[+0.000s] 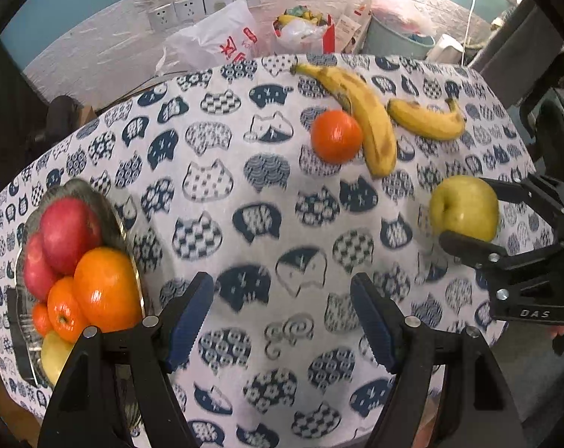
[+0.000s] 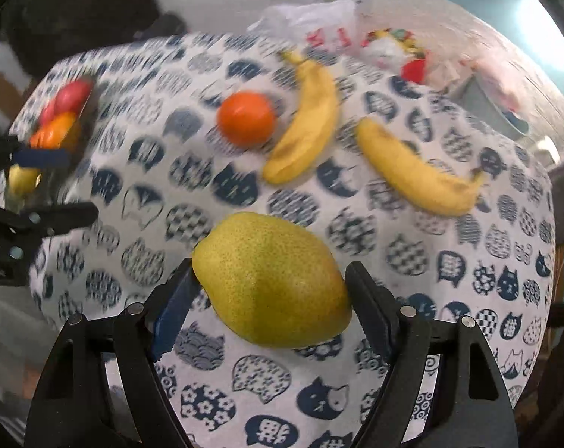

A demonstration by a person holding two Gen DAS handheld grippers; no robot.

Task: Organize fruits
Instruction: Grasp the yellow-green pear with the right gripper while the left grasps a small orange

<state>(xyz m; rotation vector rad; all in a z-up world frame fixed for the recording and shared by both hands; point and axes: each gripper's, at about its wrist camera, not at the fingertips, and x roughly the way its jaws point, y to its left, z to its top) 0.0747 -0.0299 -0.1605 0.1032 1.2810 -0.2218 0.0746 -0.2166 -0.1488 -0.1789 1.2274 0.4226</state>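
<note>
My right gripper (image 2: 270, 268) is shut on a yellow-green apple (image 2: 270, 280), one pad on each side; it also shows at the right of the left wrist view as the apple (image 1: 464, 207). My left gripper (image 1: 282, 287) is open over bare tablecloth with nothing between its blue pads. Just left of it stands a glass bowl (image 1: 123, 224) with red apples (image 1: 67, 231), oranges (image 1: 105, 285) and a pale green fruit. An orange (image 1: 336, 136) and two bananas (image 1: 373, 127) (image 1: 427, 119) lie on the cloth at the far side.
A cat-print tablecloth (image 1: 244, 171) covers the round table. Plastic bags (image 1: 222, 43), a red container (image 1: 304, 30) and a grey bucket (image 1: 394, 37) stand behind it against a white wall with sockets. The table edge is close on the right.
</note>
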